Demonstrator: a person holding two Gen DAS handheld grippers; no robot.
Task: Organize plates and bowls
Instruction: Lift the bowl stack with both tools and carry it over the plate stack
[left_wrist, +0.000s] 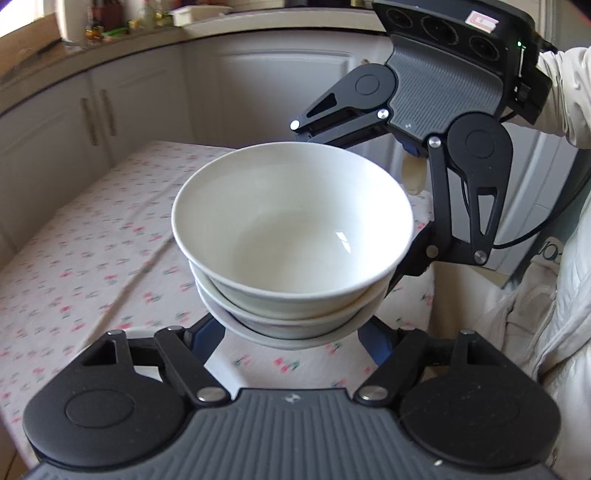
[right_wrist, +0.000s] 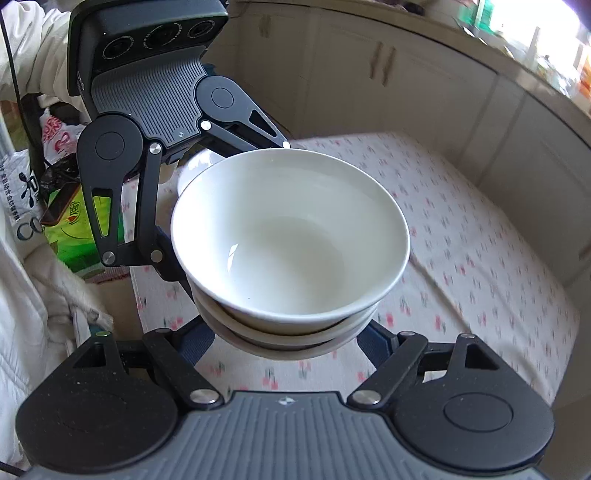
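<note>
Left wrist view: a stack of white bowls (left_wrist: 291, 240), three nested as far as the rims can be counted, sits between the jaws of the left gripper (left_wrist: 291, 334). The blue fingers (left_wrist: 208, 341) come up on either side of the lowest bowl, near its base; their tips are hidden under the rim, so contact cannot be seen directly, but the jaws look closed against the stack from both sides. The stack appears to hang clear above the floral cloth (left_wrist: 92, 258) that covers the surface.

The right gripper (left_wrist: 397, 218) reaches in from the far right side of the same stack. One arm of it passes behind the top bowl's rim, the other runs down the near right flank and ends against the lower bowls. Its jaws stand wide around the stack, apparently clamped on it too.

Right wrist view: same stack of bowls (right_wrist: 290, 236), centred between the right gripper's (right_wrist: 290, 341) blue fingers (right_wrist: 375, 341), again low on the bottom bowl. The left gripper (right_wrist: 192, 218) holds the opposite side, one finger along the stack's left flank, the other behind the rim. Another white dish (right_wrist: 197, 166) peeks out behind the stack, just beside the left gripper. Cream cabinet doors (right_wrist: 380, 74) lie beyond the surface.
</note>
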